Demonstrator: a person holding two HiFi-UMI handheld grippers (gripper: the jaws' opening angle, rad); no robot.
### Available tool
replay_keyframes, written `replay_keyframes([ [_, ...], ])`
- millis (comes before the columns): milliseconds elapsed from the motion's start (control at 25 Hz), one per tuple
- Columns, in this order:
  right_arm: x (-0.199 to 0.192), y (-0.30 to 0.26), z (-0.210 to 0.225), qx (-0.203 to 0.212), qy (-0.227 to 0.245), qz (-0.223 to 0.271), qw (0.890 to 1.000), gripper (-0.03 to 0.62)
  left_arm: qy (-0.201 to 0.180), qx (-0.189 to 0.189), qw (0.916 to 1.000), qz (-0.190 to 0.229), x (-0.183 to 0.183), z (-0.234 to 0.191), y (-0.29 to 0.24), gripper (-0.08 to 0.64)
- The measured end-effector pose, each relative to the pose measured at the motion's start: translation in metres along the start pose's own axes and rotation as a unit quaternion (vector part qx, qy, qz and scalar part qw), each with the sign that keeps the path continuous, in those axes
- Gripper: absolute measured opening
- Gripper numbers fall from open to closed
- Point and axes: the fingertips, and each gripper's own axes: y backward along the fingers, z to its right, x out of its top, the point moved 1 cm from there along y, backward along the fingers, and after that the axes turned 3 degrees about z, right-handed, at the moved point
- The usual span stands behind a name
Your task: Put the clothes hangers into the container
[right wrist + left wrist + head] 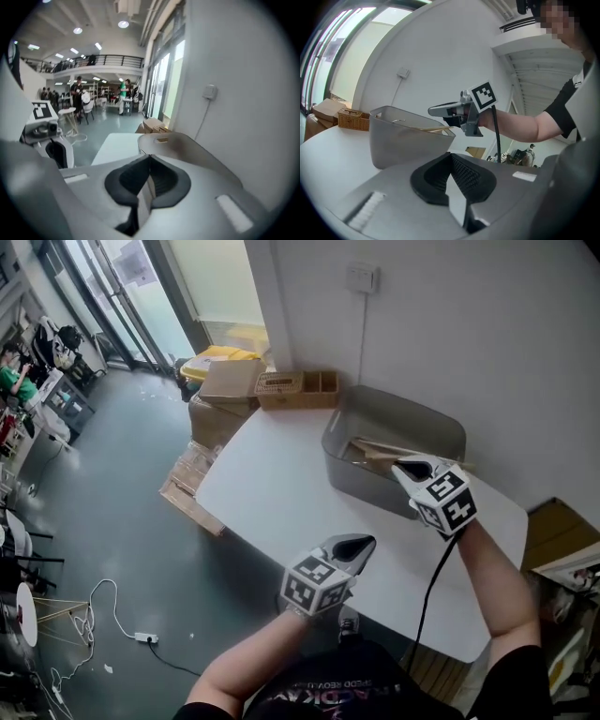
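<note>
Both hand-held grippers have their jaws together with nothing between them. The left hand-held gripper is above the near part of the white desk. The right hand-held gripper is above the right end of the grey container, which stands at the desk's far side. Wooden clothes hangers lie inside it.

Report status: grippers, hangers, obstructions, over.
Left gripper shut, empty, over table. Right gripper shut, empty, over container. Wooden hangers lying inside container. Nothing blocking, over.
</note>
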Motion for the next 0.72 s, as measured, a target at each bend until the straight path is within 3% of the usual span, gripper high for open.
replay_keyframes([
  [200, 0.007, 0.041, -0.051, -0.024, -0.106, 0.061, 0.992, 0.003, 0.001, -0.02, 0.9998, 0.006, -0.003, 0.015, 0.039, 0.006],
  [720, -0.021, 0.097, -0.217, -0.05, -0.246, 0.112, 0.962, 0.003, 0.003, -0.074, 0.9972, 0.001, -0.041, 0.06, 0.143, 0.006],
])
